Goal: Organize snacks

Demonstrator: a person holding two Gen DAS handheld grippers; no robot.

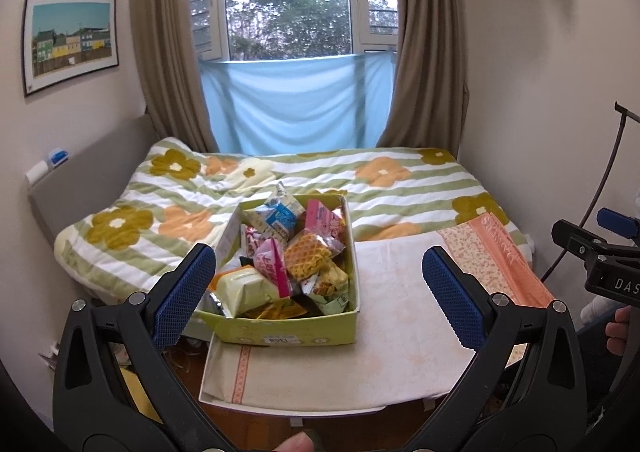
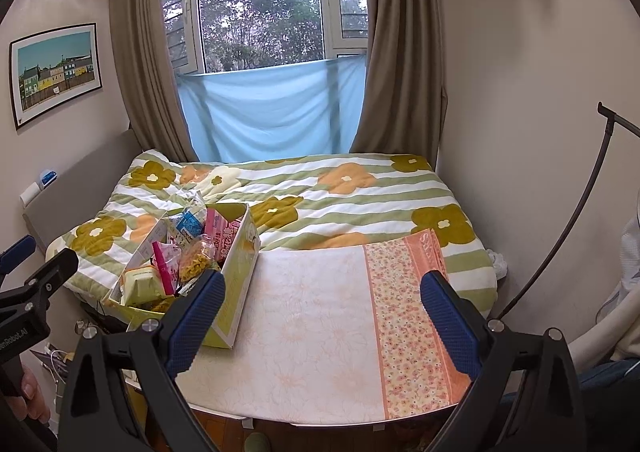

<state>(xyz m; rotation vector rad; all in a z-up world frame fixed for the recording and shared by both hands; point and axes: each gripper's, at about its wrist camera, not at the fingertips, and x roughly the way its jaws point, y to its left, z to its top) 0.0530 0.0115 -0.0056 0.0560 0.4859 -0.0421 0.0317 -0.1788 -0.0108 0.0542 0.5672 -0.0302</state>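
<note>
While both the left gripper (image 1: 318,284) and right gripper (image 2: 322,312) hang spread and empty, the snack box (image 1: 288,334) sits at the table's (image 1: 400,352) left edge, long axis toward the bed (image 1: 400,187); only the right view shows its side wall.

Glossy plastic snack wrappers (image 1: 296,252) fill a matt cardboard box (image 1: 288,332); the desk (image 1: 400,332) wears soft printed cloth (fingers (image 1: 184,292) carry rough blue textured pads).

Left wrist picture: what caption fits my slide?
Open left gripper faces a green box heaped with snack packets.
</note>
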